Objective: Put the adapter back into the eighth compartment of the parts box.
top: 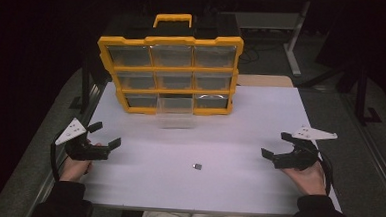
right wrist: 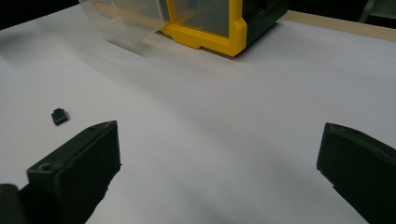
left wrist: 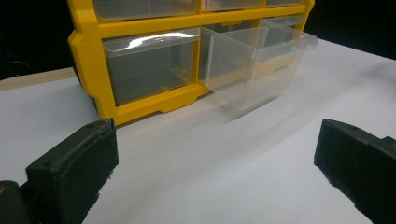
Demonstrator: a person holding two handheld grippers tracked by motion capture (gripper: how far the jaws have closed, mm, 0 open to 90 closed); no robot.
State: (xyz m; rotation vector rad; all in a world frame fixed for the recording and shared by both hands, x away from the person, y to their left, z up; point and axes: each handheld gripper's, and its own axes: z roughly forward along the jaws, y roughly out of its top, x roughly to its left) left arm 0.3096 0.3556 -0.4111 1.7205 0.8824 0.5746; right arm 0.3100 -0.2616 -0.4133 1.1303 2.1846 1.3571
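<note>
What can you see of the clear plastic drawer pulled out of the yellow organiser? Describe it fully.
The clear plastic drawer is a see-through, open-topped box with a lip along its front rim. It sticks forward from the bottom-row middle slot of the yellow-framed organiser, its back part inside the slot and its front over the white table. It looks empty. No gripper touches it.

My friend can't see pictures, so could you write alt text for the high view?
A yellow drawer cabinet stands on a white table, its bottom middle drawer pulled out. A small dark part lies between the open left gripper and right gripper.
</note>
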